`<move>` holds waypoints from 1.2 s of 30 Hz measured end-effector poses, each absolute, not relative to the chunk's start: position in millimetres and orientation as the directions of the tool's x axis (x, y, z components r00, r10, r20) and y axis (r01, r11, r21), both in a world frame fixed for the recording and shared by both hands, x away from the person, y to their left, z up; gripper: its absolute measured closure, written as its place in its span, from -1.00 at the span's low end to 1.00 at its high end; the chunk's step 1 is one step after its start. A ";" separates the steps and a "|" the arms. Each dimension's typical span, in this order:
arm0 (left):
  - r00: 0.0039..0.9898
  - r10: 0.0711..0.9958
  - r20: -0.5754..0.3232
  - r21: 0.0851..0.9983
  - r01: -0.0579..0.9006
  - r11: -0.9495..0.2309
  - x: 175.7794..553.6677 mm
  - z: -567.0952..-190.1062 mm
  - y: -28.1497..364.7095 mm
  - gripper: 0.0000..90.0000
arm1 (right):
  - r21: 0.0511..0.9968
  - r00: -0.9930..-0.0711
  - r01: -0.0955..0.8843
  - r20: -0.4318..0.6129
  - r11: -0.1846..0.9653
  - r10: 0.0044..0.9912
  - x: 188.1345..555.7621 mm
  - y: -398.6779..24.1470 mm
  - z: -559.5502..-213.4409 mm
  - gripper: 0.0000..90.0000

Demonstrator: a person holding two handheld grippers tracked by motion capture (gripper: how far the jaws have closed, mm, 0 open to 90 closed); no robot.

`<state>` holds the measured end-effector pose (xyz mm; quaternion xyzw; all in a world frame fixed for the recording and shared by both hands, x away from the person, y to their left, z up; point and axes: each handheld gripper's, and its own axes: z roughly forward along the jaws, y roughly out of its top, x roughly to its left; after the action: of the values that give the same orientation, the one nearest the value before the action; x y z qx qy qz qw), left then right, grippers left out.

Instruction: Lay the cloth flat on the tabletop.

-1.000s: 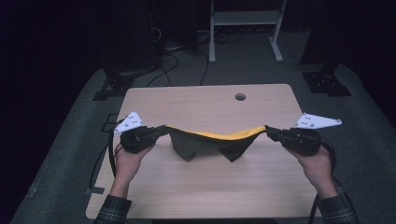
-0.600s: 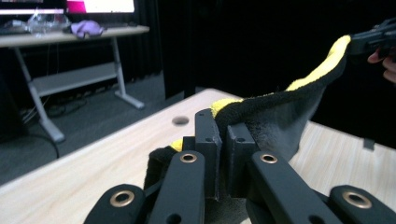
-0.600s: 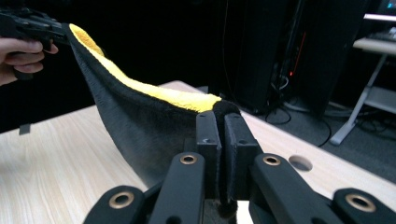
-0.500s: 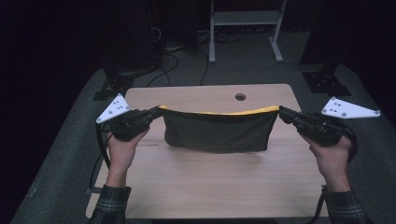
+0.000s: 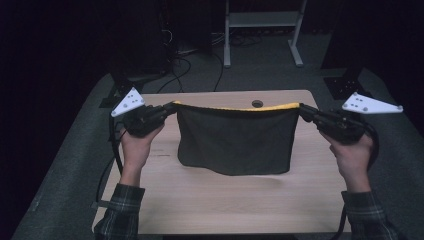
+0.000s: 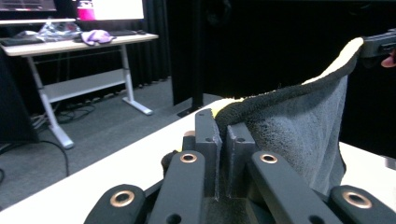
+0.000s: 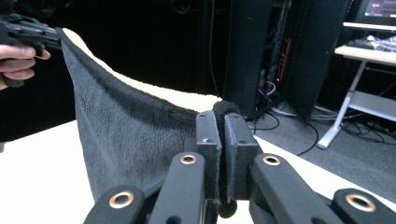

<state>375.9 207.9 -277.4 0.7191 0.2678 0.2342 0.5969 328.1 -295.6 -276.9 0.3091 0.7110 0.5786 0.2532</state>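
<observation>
A dark grey cloth (image 5: pixel 235 142) with a yellow upper edge hangs stretched between the two grippers above a wooden table (image 5: pixel 210 200); in the high view its top edge runs almost straight and level from one gripper to the other, and its lower edge sags in a soft curve near the tabletop, though that view does not settle whether the hem touches the wood. The left gripper (image 5: pixel 169 108) is clamped on the cloth's upper left corner, and the right gripper (image 5: pixel 303 111) is clamped on the upper right corner; each is carried in a hand with a plaid sleeve coming in from the bottom, and each has a pale three-cornered plate on top.

The left gripper view brings out what the high view cannot: the two black jaws stand pressed together with the thick rolled edge of the cloth (image 6: pixel 299 126) pinched between them; the fabric is fleecy, and it rises to the far corner, where the other gripper (image 6: pixel 379 44) bites it; a pale desk (image 6: pixel 70 44) with a purple bundle on it stands far back.

The right gripper view shows the same tight pinch, the cloth (image 7: pixel 130 135) squeezed into a dark fold between the jaws; the far left gripper (image 7: pixel 28 31) and its fingers (image 7: pixel 18 60) hold the opposite corner; a dark cabinet (image 7: pixel 280 56) with cables stands behind.
</observation>
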 end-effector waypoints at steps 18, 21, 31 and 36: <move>0.757 0.653 0.018 0.942 0.207 -0.265 380.3 -330.2 205.7 0.90 | 0.950 -0.662 0.261 0.046 0.172 0.748 366.9 -291.1 -324.2 0.89; 0.766 0.643 -0.003 0.932 0.236 -0.276 375.6 -341.8 206.3 0.90 | 0.934 -0.670 0.305 0.072 0.186 0.739 363.7 -290.1 -341.8 0.89; 0.776 0.627 -0.063 0.898 0.318 -0.304 359.8 -380.4 214.5 0.90 | 0.896 -0.690 0.372 0.092 0.244 0.718 350.2 -288.6 -371.4 0.89; 0.775 0.627 -0.078 0.878 0.351 -0.325 352.1 -393.6 220.3 0.90 | 0.881 -0.705 0.399 0.118 0.253 0.700 346.7 -286.5 -383.0 0.88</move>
<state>352.1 220.3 -393.6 0.8019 0.3050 0.1395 0.4944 346.7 -286.5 -383.0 0.3534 0.7770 0.4986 0.1509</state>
